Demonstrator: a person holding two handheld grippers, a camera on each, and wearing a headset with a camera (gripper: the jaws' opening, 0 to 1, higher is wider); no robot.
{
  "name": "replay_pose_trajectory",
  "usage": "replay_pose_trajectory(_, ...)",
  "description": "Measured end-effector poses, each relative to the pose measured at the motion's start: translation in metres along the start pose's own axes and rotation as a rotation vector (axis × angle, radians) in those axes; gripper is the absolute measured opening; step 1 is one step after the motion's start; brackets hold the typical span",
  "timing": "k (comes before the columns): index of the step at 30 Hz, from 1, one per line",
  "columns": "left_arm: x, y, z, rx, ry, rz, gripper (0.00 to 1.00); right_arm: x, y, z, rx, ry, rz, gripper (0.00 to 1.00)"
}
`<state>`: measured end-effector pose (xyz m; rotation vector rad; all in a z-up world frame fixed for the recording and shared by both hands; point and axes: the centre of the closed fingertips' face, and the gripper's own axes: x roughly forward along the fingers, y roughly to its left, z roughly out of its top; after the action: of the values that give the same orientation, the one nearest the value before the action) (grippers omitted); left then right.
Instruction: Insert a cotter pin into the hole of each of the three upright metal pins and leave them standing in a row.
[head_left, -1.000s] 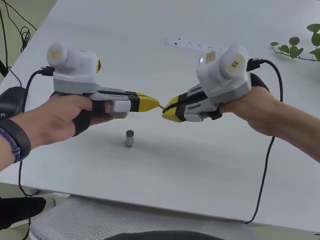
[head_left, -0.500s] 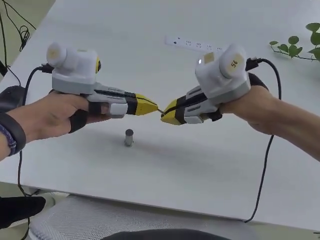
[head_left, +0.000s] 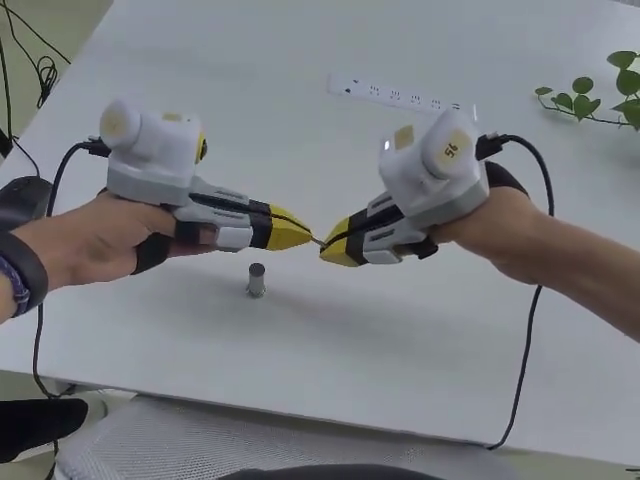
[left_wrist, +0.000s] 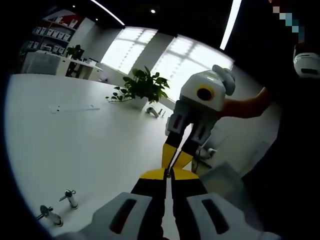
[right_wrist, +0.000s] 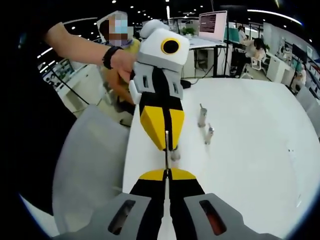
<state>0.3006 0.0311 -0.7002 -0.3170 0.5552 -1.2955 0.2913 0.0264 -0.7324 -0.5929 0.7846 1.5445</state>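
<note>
Both claws have sunk lower toward the counter (head_left: 420, 340), tips meeting | right claw (head_left: 334, 248) clamped on a thin cotter pin (right_wrist: 166, 145) | left claw (head_left: 298, 232) jaws together at its far end | upright metal pin (head_left: 256, 280) stands just below, seemingly unpinned; insertion looks pending

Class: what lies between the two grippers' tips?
A thin cotter pin bridges the left gripper and right gripper tips, clearest in the right gripper view.
</note>
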Motion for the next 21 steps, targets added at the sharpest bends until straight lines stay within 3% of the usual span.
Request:
replay_pose_trajectory(11, -0.0014, 0.0008, -0.0049, -0.005, 0.015, 0.009, 0.02, 0.0045, 0.0066, -0.0015, -0.001, 0.014, -0.011, 0.01)
replay_pose_trajectory(21, -0.0086, 0.0015, -0.0056, 0.008, 0.013, 0.044, 0.1, 0.0007, -0.0001, -0.0085, 0.038, 0.028, -0.05, 0.01)
